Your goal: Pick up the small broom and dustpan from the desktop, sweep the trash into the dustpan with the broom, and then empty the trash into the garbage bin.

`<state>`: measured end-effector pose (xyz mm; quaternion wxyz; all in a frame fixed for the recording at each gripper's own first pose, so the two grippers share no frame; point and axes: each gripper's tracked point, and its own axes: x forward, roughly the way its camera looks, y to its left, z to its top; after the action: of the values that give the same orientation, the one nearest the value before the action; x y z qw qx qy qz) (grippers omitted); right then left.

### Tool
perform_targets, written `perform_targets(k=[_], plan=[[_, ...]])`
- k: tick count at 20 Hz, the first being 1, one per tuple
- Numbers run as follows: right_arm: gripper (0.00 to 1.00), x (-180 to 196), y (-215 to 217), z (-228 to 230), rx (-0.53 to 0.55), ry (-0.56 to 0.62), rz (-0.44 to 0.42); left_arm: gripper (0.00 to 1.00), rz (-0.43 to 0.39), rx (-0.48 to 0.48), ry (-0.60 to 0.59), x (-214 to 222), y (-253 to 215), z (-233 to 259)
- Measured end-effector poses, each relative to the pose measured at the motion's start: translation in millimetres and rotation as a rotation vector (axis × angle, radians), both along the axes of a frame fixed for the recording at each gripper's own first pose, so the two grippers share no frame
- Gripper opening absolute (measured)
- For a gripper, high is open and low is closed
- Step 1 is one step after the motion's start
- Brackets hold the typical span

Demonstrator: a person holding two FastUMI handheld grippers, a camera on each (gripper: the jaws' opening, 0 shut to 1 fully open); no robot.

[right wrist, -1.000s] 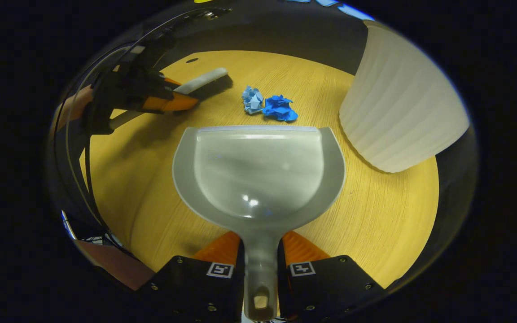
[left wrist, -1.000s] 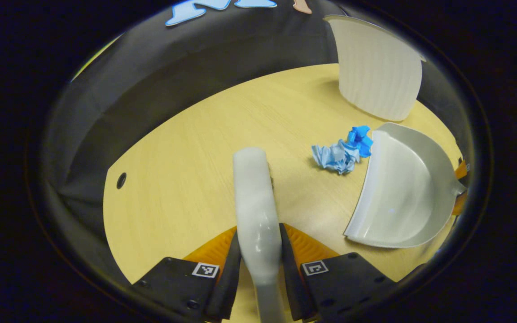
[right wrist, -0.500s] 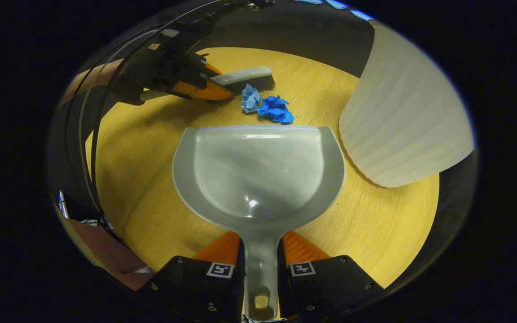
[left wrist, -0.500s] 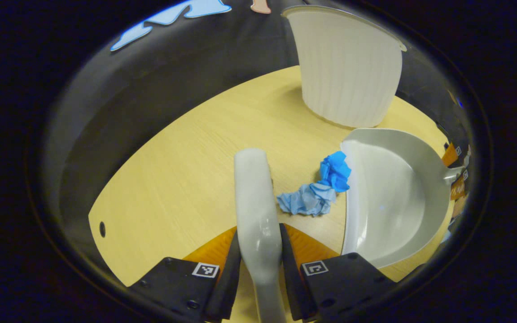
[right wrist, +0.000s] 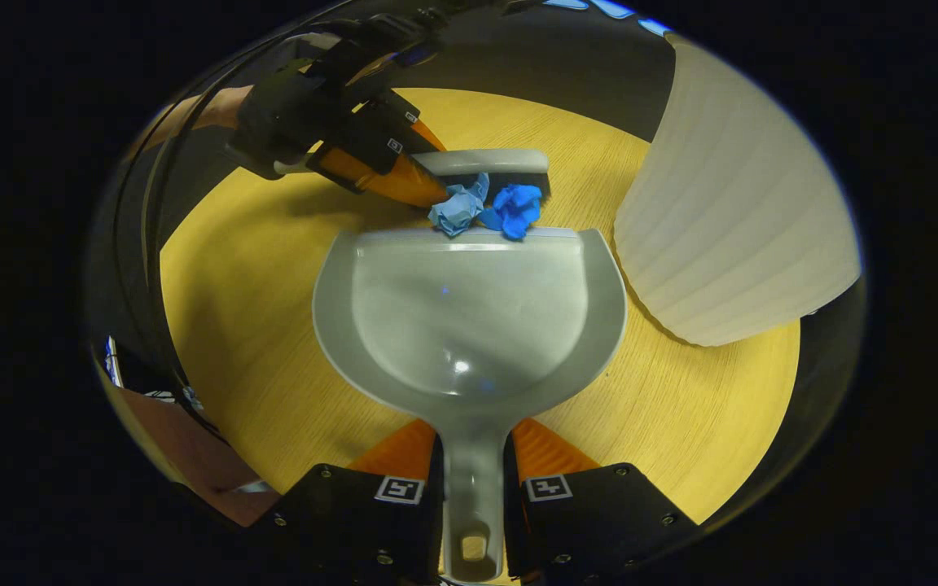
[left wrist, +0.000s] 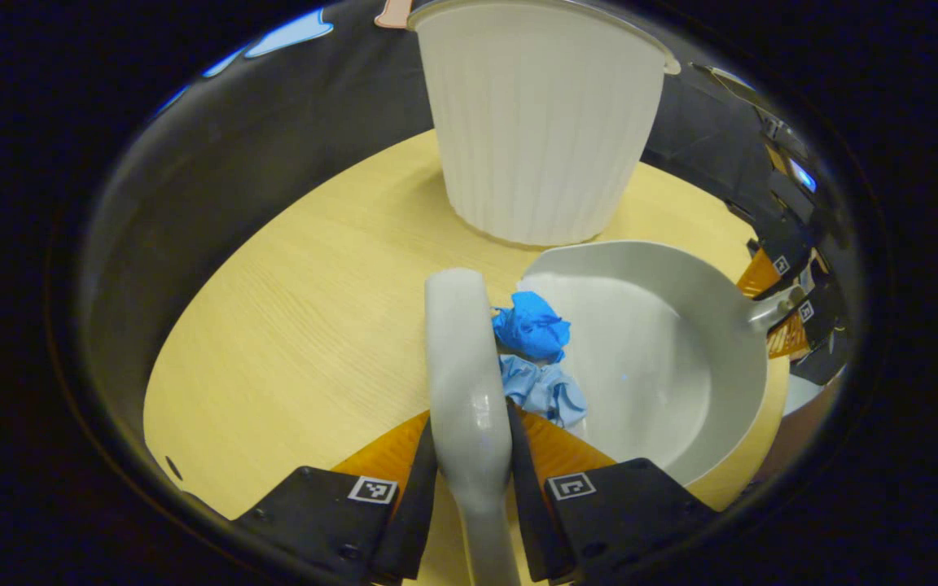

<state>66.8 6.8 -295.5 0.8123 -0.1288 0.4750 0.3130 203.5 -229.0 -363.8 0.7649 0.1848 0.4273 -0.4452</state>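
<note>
Item: desktop sweep, stage record.

Left gripper (left wrist: 469, 456): fingers closed narrow on the handle of the small broom (left wrist: 462, 358); also seen farther off in the right gripper view, where the brush head lies just behind the trash.

Right gripper (right wrist: 473, 488): fingers closed narrow on the handle of the dustpan (right wrist: 469, 325); the pan appears to lie flat on the desktop (right wrist: 257, 325), front lip toward the broom.

Trash, two pieces: dark blue paper wad (right wrist: 515, 210) and light blue paper wad (right wrist: 454, 213). Both sit at the pan's front lip, pinched between lip and brush. In the left gripper view they seem partly over the lip, though the broom hides their near side, so how far in they are cannot be told.

Garbage bin (left wrist: 538, 122): white, ribbed, upright on the desktop just beyond the dustpan; the rim does not let its inside be seen.

Status, as judged: pick-up of both tools done. Sweep under way, near its end; wads not yet lying in the pan's bowl. Left: push the wads fully in, lift the pan, tip it into the bin.
</note>
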Motion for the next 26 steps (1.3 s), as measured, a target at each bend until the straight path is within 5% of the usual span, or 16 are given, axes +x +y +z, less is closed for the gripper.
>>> perform_targets(k=[1, 13, 26], plan=[[0.31, 0.5, -0.3, 0.5, 0.002, -0.004, 0.001, 0.56, -0.009, -0.015, 0.018, -9.5, -11.1, -1.1], [0.31, 1.4, -1.6, -0.6, 0.015, -0.025, -0.023, 0.51, -0.037, -0.071, 0.08, -37.7, -47.9, 12.1], [0.31, -10.3, -6.4, -14.1, 0.033, -0.003, -0.113, 0.52, 0.048, -0.057, 0.057, -9.8, -7.8, -2.0]])
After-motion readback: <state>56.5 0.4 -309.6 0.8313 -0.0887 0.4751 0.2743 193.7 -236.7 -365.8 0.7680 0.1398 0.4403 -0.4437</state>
